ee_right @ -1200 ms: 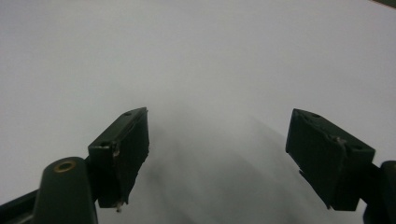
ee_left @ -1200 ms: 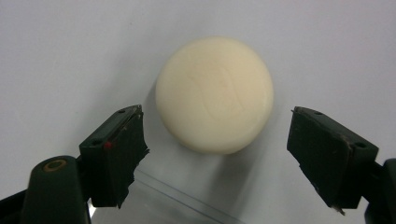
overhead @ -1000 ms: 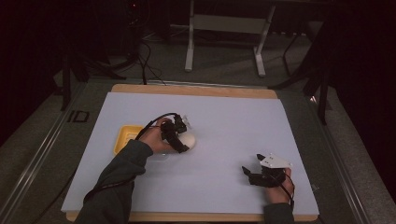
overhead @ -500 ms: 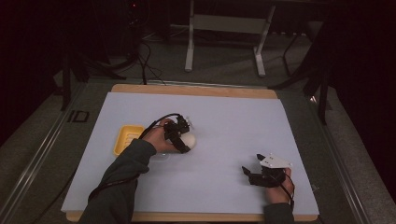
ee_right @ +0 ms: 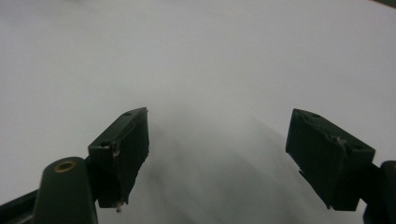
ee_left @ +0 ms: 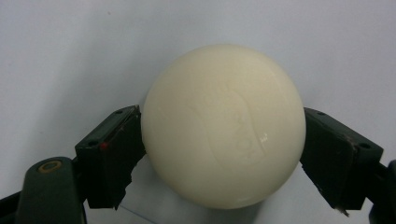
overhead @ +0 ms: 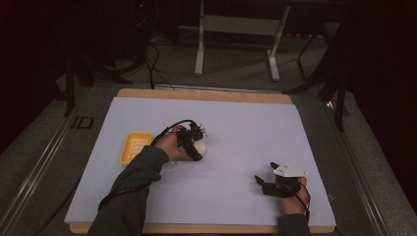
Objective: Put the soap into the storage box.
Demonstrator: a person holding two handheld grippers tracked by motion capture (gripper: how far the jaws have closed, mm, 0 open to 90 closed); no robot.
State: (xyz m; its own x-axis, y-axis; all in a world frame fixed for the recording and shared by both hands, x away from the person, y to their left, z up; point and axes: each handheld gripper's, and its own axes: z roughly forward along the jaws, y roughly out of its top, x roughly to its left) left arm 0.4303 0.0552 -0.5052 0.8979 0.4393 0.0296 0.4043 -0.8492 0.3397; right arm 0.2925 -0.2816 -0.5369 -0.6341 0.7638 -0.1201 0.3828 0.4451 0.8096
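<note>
A round cream soap lies on the pale blue mat, just right of a yellow soap dish. My left gripper straddles the soap. Its jaws have just been opening, and their black pads now stand close at the soap's two sides without squeezing it. Near the mat's front right, my right gripper rests in the person's hand. It is open, and between its fingers I see nothing but bare mat.
The mat covers a wooden tabletop whose edge shows at the back and front. Beyond the table stand a white metal frame and cables on a dark floor. The yellow dish holds nothing.
The left hand has shifted very slightly at the soap. The soap, the dish and the right gripper stay where they were.
</note>
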